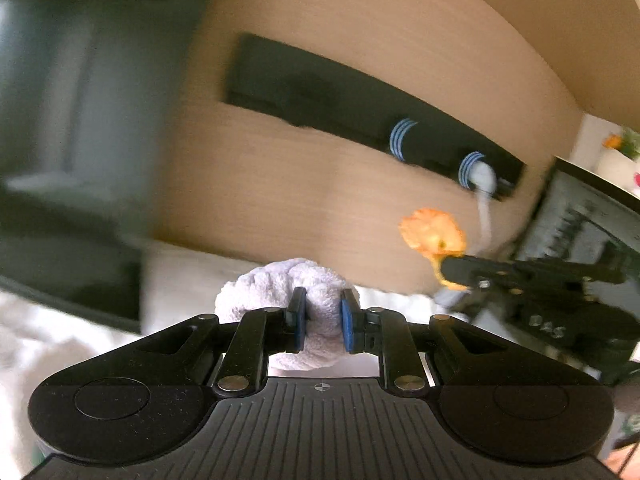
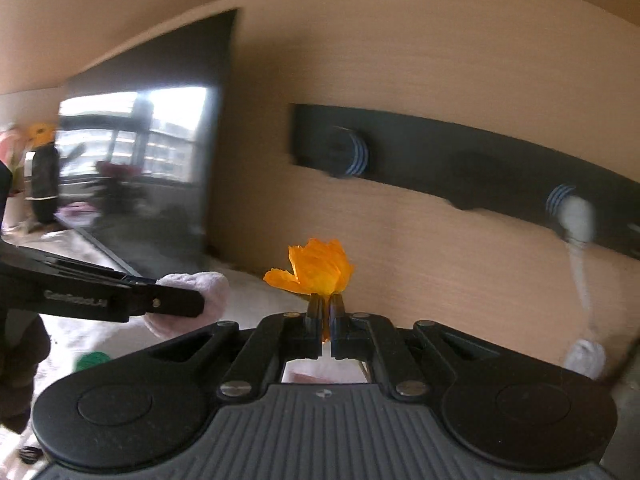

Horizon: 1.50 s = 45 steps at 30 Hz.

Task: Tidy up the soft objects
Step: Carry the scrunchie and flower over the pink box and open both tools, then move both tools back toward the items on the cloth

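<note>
My left gripper is shut on a pale lilac fluffy cloth, held up in the air before a wooden wall panel. The same cloth and left gripper show at the left of the right wrist view. My right gripper is shut on the stem of an orange fabric flower, its bloom standing above the fingertips. In the left wrist view the flower and right gripper are at the right, level with the cloth.
A wooden wall panel carries a black strip with round blue-striped knobs and a white plug with cord. A dark glossy screen stands left. A white surface lies below.
</note>
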{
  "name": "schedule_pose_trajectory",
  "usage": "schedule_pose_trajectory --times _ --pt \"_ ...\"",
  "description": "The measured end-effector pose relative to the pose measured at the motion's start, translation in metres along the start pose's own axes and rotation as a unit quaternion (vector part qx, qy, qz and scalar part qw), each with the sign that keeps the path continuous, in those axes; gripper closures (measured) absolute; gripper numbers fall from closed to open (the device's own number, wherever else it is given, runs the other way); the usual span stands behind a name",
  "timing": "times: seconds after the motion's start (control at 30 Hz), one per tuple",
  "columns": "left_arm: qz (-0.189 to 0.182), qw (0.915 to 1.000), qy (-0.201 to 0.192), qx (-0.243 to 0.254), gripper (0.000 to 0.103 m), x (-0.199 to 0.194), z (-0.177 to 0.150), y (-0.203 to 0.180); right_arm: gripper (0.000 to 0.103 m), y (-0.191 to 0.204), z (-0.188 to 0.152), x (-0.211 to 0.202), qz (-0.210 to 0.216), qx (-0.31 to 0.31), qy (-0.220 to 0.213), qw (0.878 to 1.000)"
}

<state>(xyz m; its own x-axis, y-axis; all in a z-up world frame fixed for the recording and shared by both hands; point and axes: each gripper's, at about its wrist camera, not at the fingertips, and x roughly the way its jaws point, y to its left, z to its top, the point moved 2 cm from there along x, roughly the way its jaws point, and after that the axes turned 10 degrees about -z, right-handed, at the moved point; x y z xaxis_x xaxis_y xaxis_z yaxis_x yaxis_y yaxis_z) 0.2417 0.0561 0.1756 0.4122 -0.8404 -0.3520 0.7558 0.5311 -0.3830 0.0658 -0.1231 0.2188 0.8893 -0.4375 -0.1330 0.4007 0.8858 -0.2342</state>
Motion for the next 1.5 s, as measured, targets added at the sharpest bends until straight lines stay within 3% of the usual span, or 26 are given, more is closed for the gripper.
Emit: schedule_pose_trajectory --times 0.17,0.3,0.37,0.47,0.53,0.63,0.77,0.83,0.9,0.93,1.03,1.1,1.17,1.4,1.5 --pt "-0.053 0.9976 0.046 0.005 0.082 0.057 0.002 -0.021 0.099 -0.03 -0.029 0.02 -0.029 0.022 0.037 0.999" --pt "-0.062 0.9945 0.084 -0.004 0.079 0.102 -0.003 -0.025 0.096 -0.05 -0.065 0.05 -0.029 0.056 0.09 0.994" --pt "-0.058 0.9906 0.119 -0.037 0.078 0.125 -0.007 -0.018 0.077 -0.052 -0.082 0.065 -0.032 0.067 0.126 0.989" --pt "-0.028 0.9728 0.216 -0.079 0.077 0.165 -0.032 -0.002 0.063 -0.056 -0.107 0.068 -0.042 0.076 0.148 0.985" --pt "-0.025 0.9649 0.261 -0.01 0.073 0.183 -0.053 -0.007 0.062 -0.056 -0.122 0.067 -0.049 0.074 0.159 0.983" --pt "0.031 0.9493 0.295 0.104 0.073 0.198 -0.08 -0.021 0.06 -0.059 -0.138 0.062 -0.058 0.07 0.171 0.981" --pt "0.026 0.9515 0.26 0.162 0.073 0.189 -0.081 -0.03 0.056 -0.073 -0.146 0.056 -0.066 0.081 0.179 0.978" --pt "0.004 0.9655 0.215 0.148 0.073 0.181 -0.068 -0.033 0.055 -0.076 -0.149 0.049 -0.07 0.086 0.177 0.978" --pt "-0.013 0.9802 0.173 0.094 0.073 0.17 -0.049 -0.027 0.053 -0.078 -0.146 0.042 -0.072 0.087 0.172 0.979" --pt "-0.012 0.9835 0.166 0.07 0.074 0.169 -0.04 -0.026 0.051 -0.078 -0.146 0.037 -0.072 0.087 0.168 0.979" --pt "-0.035 0.9827 0.18 -0.026 0.074 0.162 -0.024 -0.008 0.044 -0.071 -0.145 0.024 -0.067 0.082 0.165 0.981" --pt "-0.051 0.9801 0.167 -0.094 0.074 0.152 -0.018 0.003 0.044 -0.066 -0.147 0.019 -0.063 0.075 0.167 0.981" --pt "-0.044 0.9787 0.156 -0.126 0.074 0.141 -0.017 0.01 0.044 -0.06 -0.15 0.014 -0.057 0.072 0.168 0.981" --pt "-0.049 0.9868 0.133 -0.078 0.074 0.085 -0.033 0.005 0.044 -0.043 -0.16 0.002 -0.023 0.052 0.184 0.981" --pt "-0.027 0.9884 0.124 -0.083 0.074 0.051 -0.049 0.016 0.044 -0.033 -0.163 -0.001 -0.005 0.046 0.19 0.981"
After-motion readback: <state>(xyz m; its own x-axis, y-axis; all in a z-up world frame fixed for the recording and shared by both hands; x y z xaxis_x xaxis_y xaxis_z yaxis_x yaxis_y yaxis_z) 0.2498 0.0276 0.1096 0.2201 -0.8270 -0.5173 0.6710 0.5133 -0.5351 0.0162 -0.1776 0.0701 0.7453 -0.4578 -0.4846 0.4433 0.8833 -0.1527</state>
